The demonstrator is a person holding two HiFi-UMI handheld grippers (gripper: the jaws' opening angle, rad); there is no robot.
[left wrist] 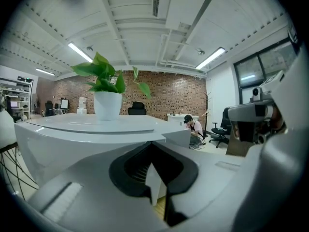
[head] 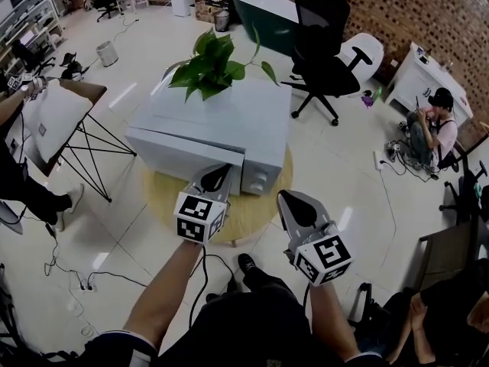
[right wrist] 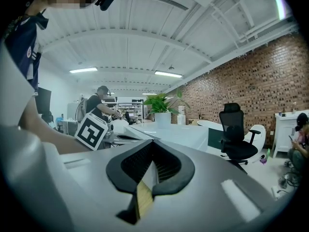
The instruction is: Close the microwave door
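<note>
An office-like lab: brick wall [head: 428, 14], swivel chair [head: 321, 48], shelving [head: 23, 10], cables [head: 53, 262] on floor.

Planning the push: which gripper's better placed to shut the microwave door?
Left. The left gripper is right at the microwave door, jaws together; the right gripper hangs further back, clear of it.

Glossy white floor [head: 130, 220]. Brick wall [head: 428, 21] at 1 o'clock; black office chair [head: 325, 44] before it. Shelving [head: 27, 6] at 10 o'clock. Strip lights [left wrist: 79, 52] on white ceiling [left wrist: 135, 28].
</note>
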